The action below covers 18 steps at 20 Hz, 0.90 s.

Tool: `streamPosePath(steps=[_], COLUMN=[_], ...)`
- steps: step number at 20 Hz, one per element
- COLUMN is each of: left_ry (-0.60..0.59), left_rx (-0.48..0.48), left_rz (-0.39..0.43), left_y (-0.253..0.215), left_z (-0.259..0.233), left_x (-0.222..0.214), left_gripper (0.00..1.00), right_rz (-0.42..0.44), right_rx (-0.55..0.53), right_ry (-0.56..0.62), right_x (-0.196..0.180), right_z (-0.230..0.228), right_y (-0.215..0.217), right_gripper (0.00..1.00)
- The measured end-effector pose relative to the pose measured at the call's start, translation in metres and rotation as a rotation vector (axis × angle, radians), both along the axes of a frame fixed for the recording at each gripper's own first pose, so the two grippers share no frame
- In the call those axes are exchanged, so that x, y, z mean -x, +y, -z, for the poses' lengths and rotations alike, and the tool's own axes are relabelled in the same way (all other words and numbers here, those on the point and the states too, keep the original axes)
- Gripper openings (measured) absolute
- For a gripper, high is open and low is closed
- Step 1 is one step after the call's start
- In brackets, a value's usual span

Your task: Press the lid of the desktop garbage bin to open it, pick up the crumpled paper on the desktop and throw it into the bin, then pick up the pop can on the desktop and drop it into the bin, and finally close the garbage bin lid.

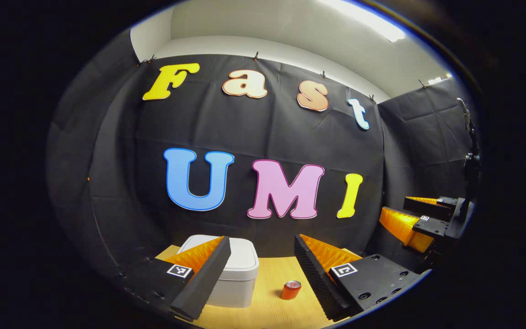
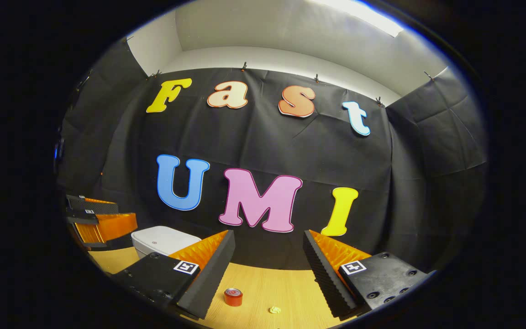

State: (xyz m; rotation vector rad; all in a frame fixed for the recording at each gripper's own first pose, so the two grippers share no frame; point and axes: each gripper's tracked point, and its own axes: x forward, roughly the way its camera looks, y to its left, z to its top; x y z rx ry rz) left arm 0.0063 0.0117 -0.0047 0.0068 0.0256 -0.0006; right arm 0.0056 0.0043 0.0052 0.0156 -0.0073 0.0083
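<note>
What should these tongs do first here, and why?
Probably lower the left tongs onto the bin lid to press it: the lid looks closed, while the pop can and crumpled paper lie untouched on the desktop, both tongs open and empty.

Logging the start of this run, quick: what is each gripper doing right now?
Left gripper: open, holding nothing, above the table.
Right gripper: open, holding nothing.
</note>
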Motion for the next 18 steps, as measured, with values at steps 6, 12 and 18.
streamPosePath(steps=[6,12,18], left_ry=[0.009,0.049,0.09], left_rx=[0.005,0.016,0.012], left_rz=[0.014,-0.009,-0.062], left_y=[0.0,0.011,0.036], left_z=[0.003,0.016,0.028], left_x=[-0.003,-0.009,-0.027], left_gripper=[0.95,0.95,0.95], right_rz=[-0.011,-0.008,-0.006], right_rx=[-0.018,-0.014,0.005], right_ry=[0.001,0.025,0.047], right_x=[0.0,-0.002,-0.007], right_z=[0.0,0.009,0.022], right_y=[0.007,0.007,0.002], right_gripper=[0.96,0.96,0.96])
